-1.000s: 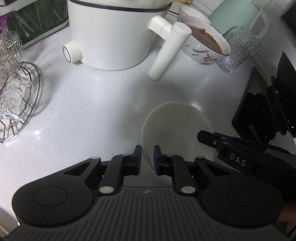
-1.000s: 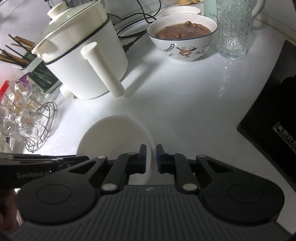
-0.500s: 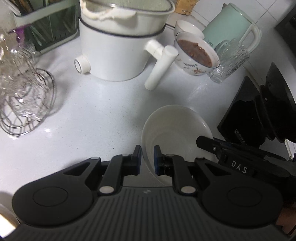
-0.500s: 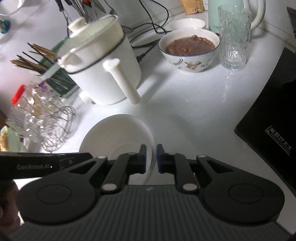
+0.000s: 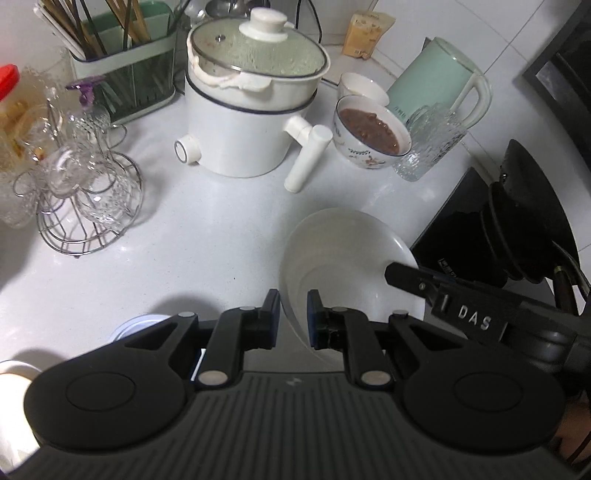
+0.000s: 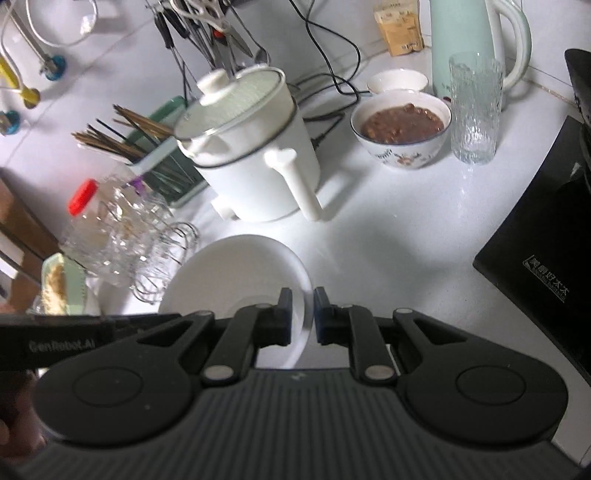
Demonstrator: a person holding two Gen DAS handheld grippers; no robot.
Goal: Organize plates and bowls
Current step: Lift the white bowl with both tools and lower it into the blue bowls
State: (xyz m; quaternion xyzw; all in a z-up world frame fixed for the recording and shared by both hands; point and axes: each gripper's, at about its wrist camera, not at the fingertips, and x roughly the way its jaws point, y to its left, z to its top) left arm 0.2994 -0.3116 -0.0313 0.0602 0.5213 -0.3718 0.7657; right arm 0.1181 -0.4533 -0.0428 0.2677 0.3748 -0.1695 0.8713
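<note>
Both tools, left tool [image 5: 293, 314] and right tool [image 6: 303, 315], pinched narrow on opposite rims of white bowl [image 5: 343, 258], held above table [image 5: 221, 229]. Risk: uneven pull or thin rim grip slips, drops bowl onto table.

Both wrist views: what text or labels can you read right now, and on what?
"DAS": white letters on the black right gripper body, left wrist view.
"GenRobot.AI": on the black left gripper body, right wrist view.
White logo and characters on the glossy black appliance: too small to read.
Print on the tan paper packet by the wall: blurred.
Dark print on the mint-green kettle: unreadable.
</note>
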